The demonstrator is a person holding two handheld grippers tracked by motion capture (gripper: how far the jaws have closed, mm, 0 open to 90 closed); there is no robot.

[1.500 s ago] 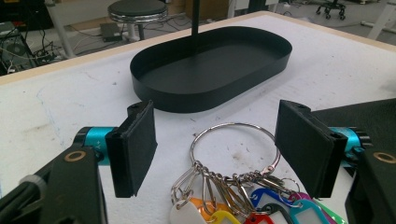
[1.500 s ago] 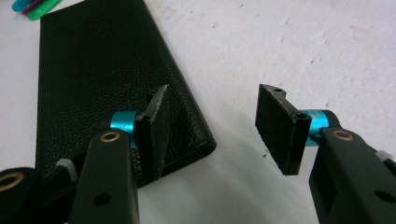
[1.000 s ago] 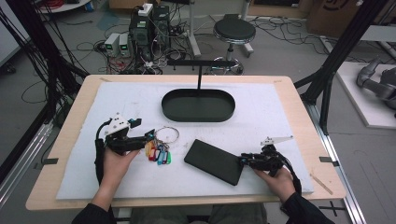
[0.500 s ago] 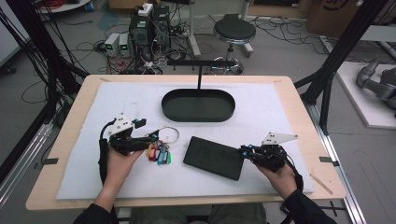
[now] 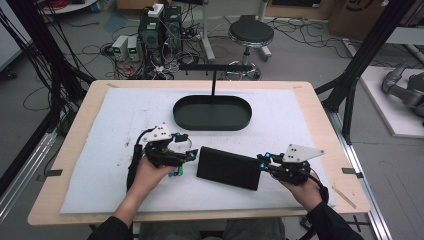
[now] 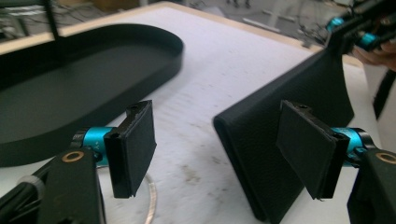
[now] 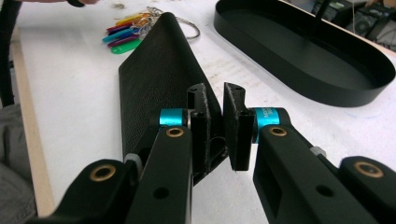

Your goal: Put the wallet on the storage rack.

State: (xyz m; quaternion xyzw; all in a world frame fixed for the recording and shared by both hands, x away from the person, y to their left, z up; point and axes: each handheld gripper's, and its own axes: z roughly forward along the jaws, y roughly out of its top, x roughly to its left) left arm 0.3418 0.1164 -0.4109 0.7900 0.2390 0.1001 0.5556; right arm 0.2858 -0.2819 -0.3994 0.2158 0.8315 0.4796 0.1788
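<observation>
Right now the black wallet (image 5: 229, 167) lies on the white mat (image 5: 100, 150) that covers the desk, near the desk's front edge and about midway between its left and right edges, with its right end lifted so that it slopes up from the mat. The right gripper (image 5: 263, 161) comes in from the front right corner of the desk and clamps that raised end: in the right gripper view its two pads (image 7: 201, 122) have just been closing and now pinch the wallet's thin edge between them, jaws narrow, the wallet's flat leather face (image 7: 159, 79) running away from the claw toward the far side. The left gripper (image 5: 191, 154) sits just left of the wallet, held level over the mat, its jaws standing wide apart; in the left gripper view the wallet's near corner (image 6: 261, 140) lies between the two pads, closer to the right-hand pad (image 6: 306, 147), but whether that pad touches it I cannot tell. A bunch of keys with coloured tags (image 7: 128, 35) on a metal ring lies on the mat under and just behind the left gripper, close beside the wallet's left end. Behind them, toward the desk's back edge and near its middle, stands the black oval tray (image 5: 212, 112), well apart from the wallet.
</observation>
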